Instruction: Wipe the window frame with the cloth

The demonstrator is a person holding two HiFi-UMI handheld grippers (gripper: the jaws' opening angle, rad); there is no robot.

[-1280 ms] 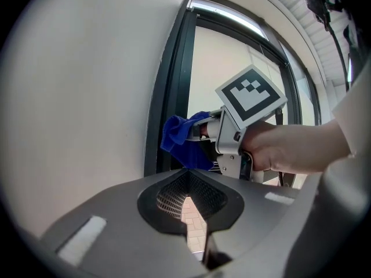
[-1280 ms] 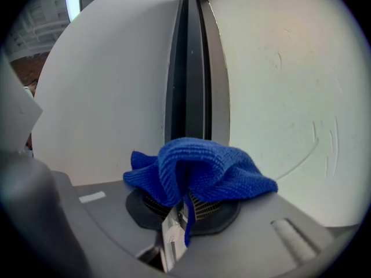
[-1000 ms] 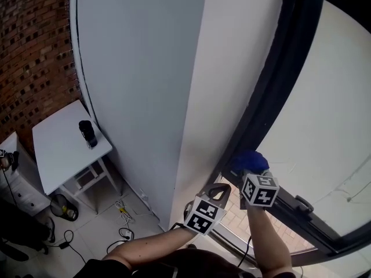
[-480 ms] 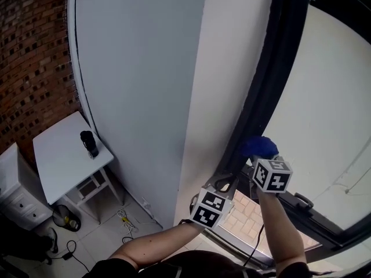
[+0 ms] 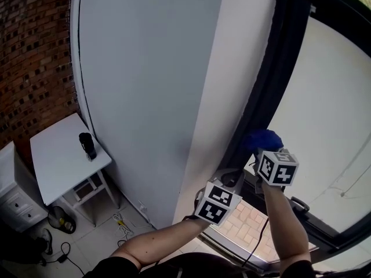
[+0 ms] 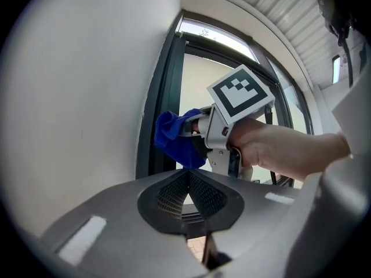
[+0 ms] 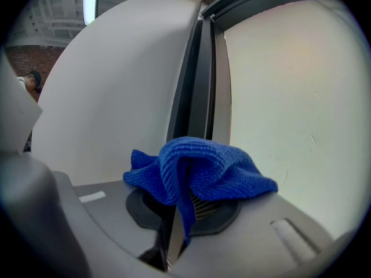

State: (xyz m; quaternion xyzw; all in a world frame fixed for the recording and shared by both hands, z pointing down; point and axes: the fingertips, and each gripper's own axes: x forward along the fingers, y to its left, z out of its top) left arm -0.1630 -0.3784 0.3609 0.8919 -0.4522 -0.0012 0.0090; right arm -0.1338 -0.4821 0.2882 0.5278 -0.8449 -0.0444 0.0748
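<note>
A dark window frame (image 5: 278, 68) (image 7: 200, 80) (image 6: 159, 114) runs up between the white wall and the pale glass. My right gripper (image 5: 264, 149) is shut on a bunched blue cloth (image 5: 262, 139) (image 7: 194, 169) (image 6: 177, 138), and the cloth sits against the frame's upright. My left gripper (image 5: 232, 179) hangs just below and to the left of it, shut with nothing between its jaws (image 6: 188, 193). In the left gripper view, a hand (image 6: 278, 149) holds the right gripper beside the frame.
A white wall panel (image 5: 151, 80) fills the left side. Below stands a small white table (image 5: 58, 155) with a dark cylinder (image 5: 87, 145) on it, a brick wall (image 5: 29, 51) behind. Cables lie on the tiled floor (image 5: 124, 225). A window handle (image 5: 299, 204) sits lower right.
My right gripper has moved up the frame's upright with the blue cloth. The left gripper has followed upward a little.
</note>
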